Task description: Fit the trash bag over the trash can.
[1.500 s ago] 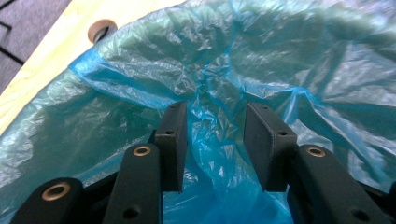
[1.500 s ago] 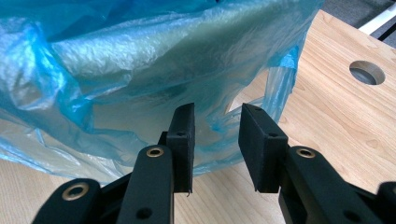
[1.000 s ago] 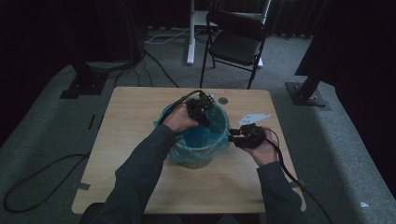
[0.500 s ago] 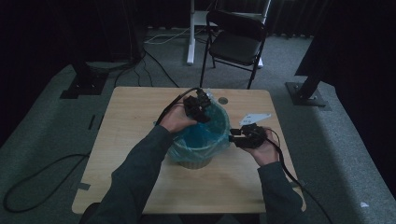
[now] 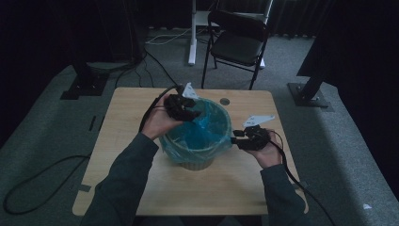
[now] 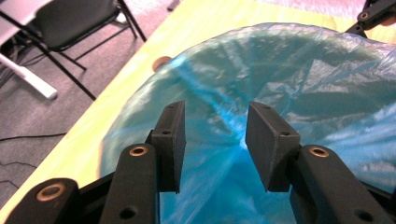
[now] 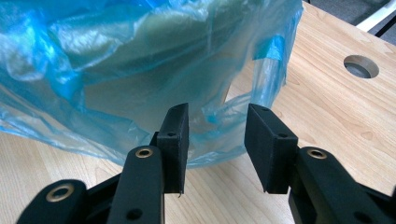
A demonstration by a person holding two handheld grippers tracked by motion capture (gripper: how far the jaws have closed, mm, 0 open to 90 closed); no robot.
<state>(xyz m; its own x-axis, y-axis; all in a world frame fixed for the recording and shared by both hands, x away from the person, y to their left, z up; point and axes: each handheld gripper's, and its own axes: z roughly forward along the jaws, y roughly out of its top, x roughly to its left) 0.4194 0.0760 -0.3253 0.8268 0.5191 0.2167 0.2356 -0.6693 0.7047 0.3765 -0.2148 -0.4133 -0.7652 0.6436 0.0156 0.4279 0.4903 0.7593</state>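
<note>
A small round bin [image 5: 197,162] lined with a blue plastic bag [image 5: 200,134] stands in the middle of the wooden table [image 5: 136,188]. My left gripper [image 5: 192,112] hovers at the bin's far left rim, open, with the bag's film [image 6: 299,84] just beyond its jaws and nothing held. My right gripper [image 5: 234,140] is at the bin's right side, open. In the right gripper view the bag's loose lower edge [image 7: 219,126] hangs between and just past the jaws, over the tabletop [image 7: 336,112]. The bin's wall [image 7: 154,98] shows pale through the film.
A round cable hole [image 5: 225,101] is in the table behind the bin. A black folding chair [image 5: 237,42] and a white desk leg [image 5: 192,33] stand beyond the table's far edge. Cables trail over the grey carpet at left [image 5: 42,174].
My left gripper has shifted slightly left along the bin's far rim. The right gripper has stayed at the bin's right side.
</note>
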